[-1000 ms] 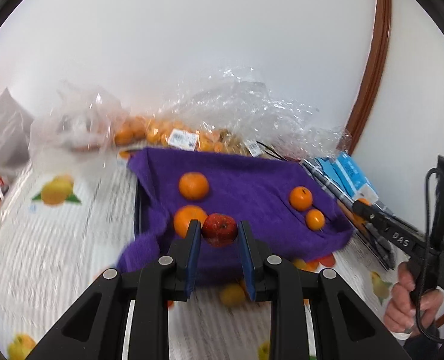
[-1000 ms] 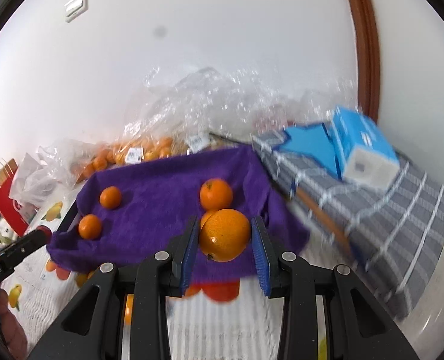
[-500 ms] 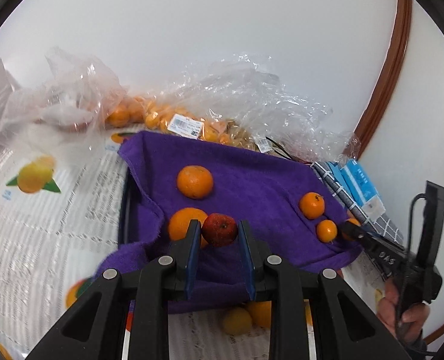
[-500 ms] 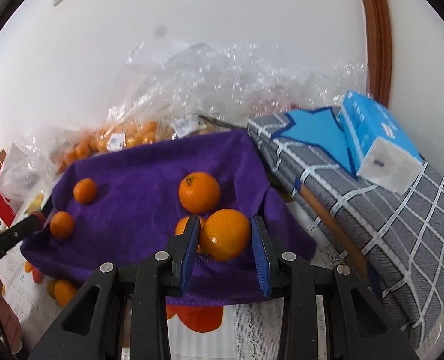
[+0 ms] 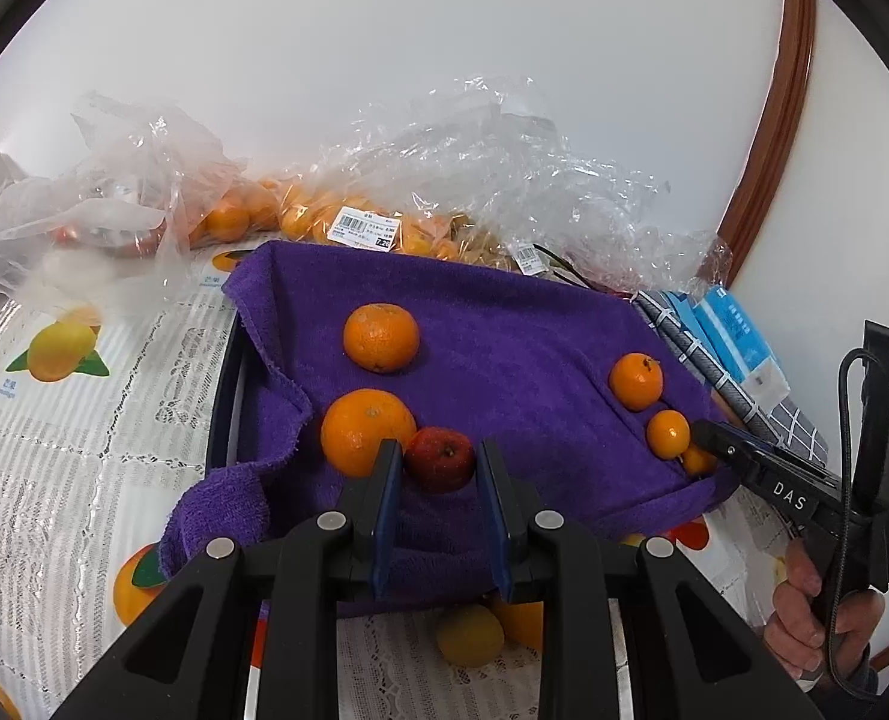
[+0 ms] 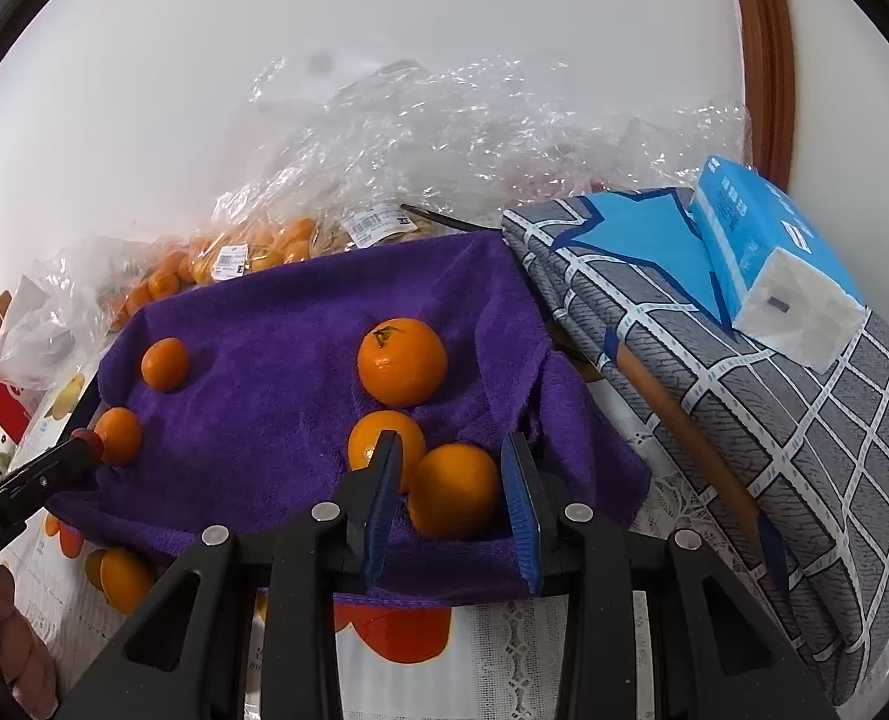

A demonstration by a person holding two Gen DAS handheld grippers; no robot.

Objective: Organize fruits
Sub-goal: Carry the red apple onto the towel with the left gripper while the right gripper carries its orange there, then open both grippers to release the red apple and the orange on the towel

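A small red apple [image 5: 438, 459] is clamped between the nearly closed left fingers [image 5: 389, 480] and an orange [image 6: 453, 498] between the right fingers [image 6: 519, 483], both low over the purple towel [image 5: 504, 336], so releasing is judged next.

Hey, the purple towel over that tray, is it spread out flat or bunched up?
Mostly spread, not flat. The purple towel drapes over the tray, with folds and a bunched near-left corner.
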